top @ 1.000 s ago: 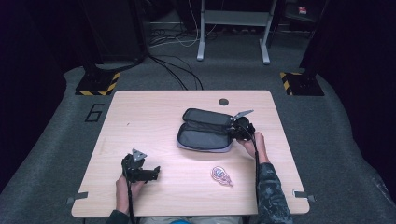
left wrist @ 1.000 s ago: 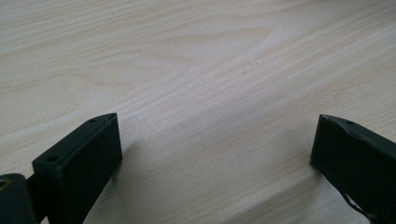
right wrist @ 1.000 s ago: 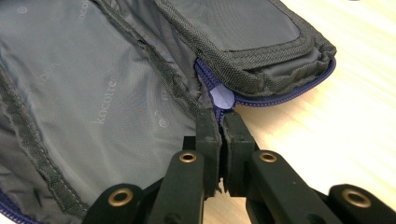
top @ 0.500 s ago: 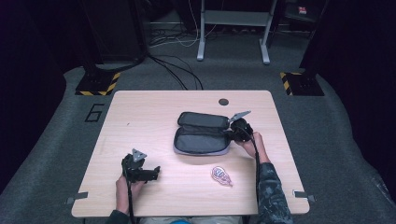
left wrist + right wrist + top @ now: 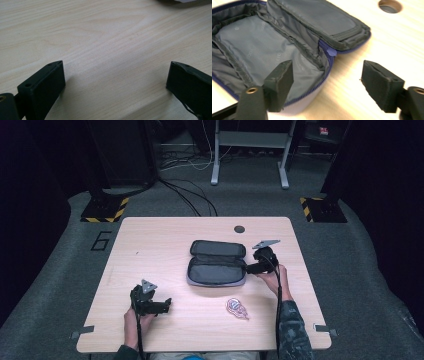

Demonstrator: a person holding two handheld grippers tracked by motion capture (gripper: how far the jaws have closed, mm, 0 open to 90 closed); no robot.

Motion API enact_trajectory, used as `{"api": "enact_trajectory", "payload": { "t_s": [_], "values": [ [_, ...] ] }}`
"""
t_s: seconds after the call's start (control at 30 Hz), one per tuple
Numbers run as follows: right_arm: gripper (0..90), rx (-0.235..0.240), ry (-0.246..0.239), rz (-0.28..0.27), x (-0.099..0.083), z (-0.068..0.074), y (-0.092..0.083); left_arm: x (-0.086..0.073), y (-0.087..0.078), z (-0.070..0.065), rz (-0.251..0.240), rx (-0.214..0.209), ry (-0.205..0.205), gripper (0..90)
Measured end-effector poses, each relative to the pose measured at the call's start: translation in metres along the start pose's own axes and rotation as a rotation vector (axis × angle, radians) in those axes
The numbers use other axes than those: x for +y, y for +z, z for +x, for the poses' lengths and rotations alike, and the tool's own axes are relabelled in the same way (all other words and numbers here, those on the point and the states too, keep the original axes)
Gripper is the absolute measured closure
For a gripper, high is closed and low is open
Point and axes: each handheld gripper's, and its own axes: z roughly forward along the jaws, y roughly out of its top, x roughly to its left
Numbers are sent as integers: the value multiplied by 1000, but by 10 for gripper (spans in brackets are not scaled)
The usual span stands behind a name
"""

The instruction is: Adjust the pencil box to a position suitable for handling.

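Wood table [image 5: 150, 245]: open grey pouch [image 5: 216, 270] mid; my right gripper [image 5: 327, 82] wide open at its end, left gripper [image 5: 115, 80] wide open, empty.

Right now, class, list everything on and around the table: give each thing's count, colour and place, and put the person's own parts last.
Pouch: one, grey, open, table centre.
Small packet: one, pinkish, near edge, in front of the pouch.
Table: one, light wood, with a round hole at its far edge.
Cables: several, black and white, on the floor beyond.
Left gripper: one, black, open, over bare wood.
Right gripper: one, black, open, at the pouch's right end.
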Motion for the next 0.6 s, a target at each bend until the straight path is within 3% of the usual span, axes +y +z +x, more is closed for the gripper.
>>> {"api": "enact_trajectory", "payload": {
  "t_s": [0.27, 0.6],
  "values": [
    [144, -35, 16, 8, -19, 16, -19, 0, 0, 0, 0, 0, 1, 19],
    [129, -47, 12, 7, -50, 51, -44, 0, 0, 0, 0, 0, 0, 19]
  ]
}}
